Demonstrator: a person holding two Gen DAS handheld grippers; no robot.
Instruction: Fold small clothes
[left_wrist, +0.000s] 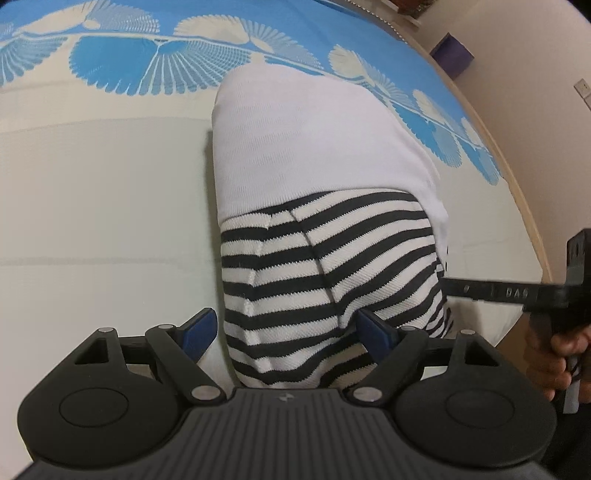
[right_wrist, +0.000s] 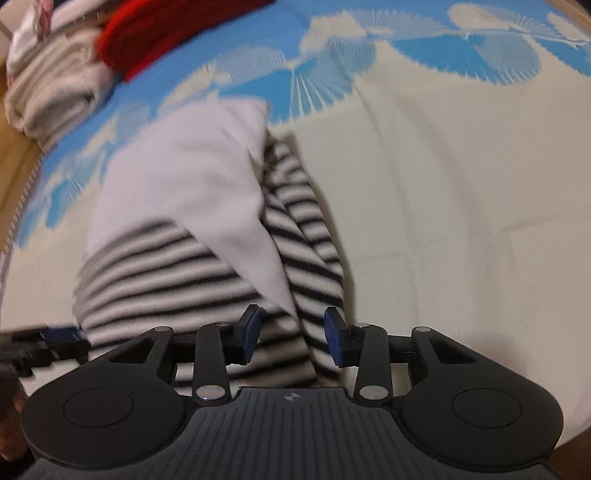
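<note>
Striped garment (left_wrist: 317, 280) with white panel (left_wrist: 310, 147) lying folded lengthwise on cream-and-blue patterned bed cover (left_wrist: 92, 192). Left tongs (left_wrist: 284, 332) gaping wide, straddling near striped end, pads not pinching cloth. Right tongs (right_wrist: 291, 338) standing apart too, striped fold lying between pads, not clamped. Right wrist view blurring. Pile of folded clothes (right_wrist: 55, 85) with red item (right_wrist: 155, 40) sitting at far left bed corner.

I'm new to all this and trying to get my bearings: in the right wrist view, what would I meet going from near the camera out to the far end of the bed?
right gripper → striped garment → white cloth → blue patterned sheet → red garment
</note>
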